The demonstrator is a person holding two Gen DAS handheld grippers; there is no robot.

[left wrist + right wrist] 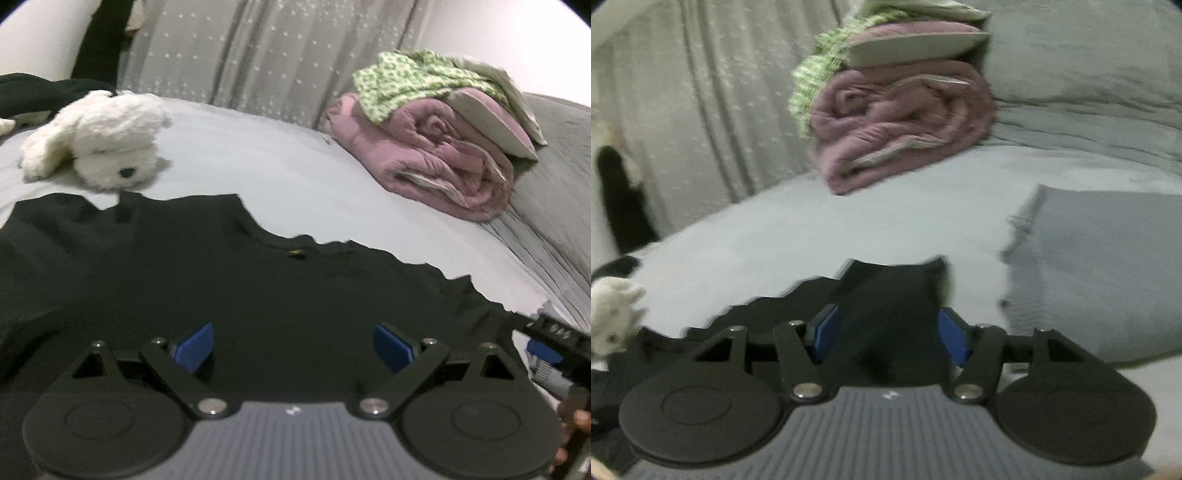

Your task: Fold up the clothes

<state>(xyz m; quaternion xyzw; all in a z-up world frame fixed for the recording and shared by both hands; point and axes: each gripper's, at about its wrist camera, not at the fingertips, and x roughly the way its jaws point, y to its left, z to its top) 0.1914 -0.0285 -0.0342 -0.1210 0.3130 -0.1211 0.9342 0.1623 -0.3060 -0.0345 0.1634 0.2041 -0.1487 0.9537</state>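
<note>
Grey bedsheet (258, 155) under black garment (184, 266)

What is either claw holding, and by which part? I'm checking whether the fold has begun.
Nothing is held. The left claw stands open over the black cloth garment; the right claw is open, straddling the garment's edge without pinching it.

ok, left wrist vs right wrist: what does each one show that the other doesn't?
Left wrist only: the whole white plush dog, the wide spread of the black garment with a small gold detail, and the right gripper at the right edge.

Right wrist only: a grey folded cloth on the sheet, and a narrow strip of the black garment running between its own open jaws.

Both: the rolled pink blanket with the green floral cloth on top, the grey curtain, the light bedsheet.
</note>
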